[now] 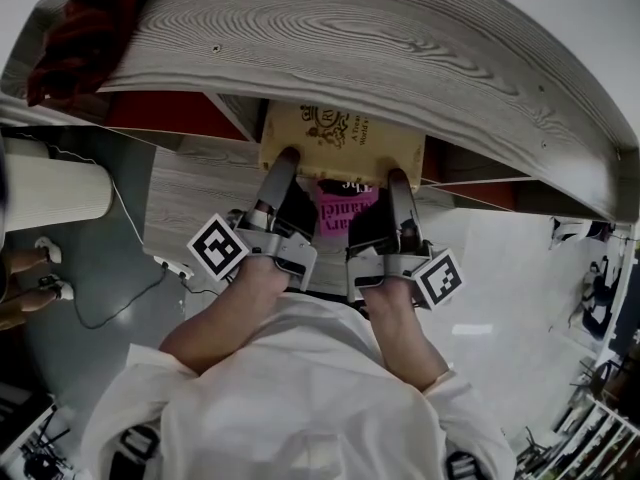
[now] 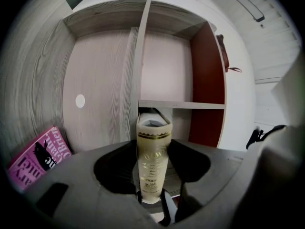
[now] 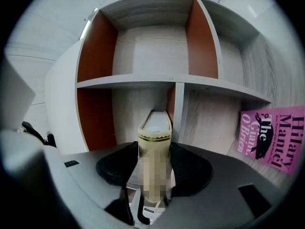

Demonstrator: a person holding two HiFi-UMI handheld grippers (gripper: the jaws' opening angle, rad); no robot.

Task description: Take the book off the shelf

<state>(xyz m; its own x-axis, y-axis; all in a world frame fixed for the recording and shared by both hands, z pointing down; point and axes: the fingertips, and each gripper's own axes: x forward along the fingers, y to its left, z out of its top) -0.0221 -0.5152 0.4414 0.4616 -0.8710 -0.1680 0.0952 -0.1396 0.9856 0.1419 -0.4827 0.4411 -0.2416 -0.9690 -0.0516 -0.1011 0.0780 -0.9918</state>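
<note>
Both the left gripper [image 1: 284, 160] and the right gripper [image 1: 399, 180] squeezed the cream book [image 1: 340, 136] at 12 o'clock, under the shelf [image 1: 330, 38] top. At its 6 o'clock was a pink book [image 1: 345, 213].

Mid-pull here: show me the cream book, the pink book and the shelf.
cream book [image 1: 340, 140]: head view, on its upward-facing cover.
pink book [image 3: 274, 137]: right gripper view, on its front cover.
shelf [image 1: 330, 38]: head view, on its wood-grain top board.
</note>
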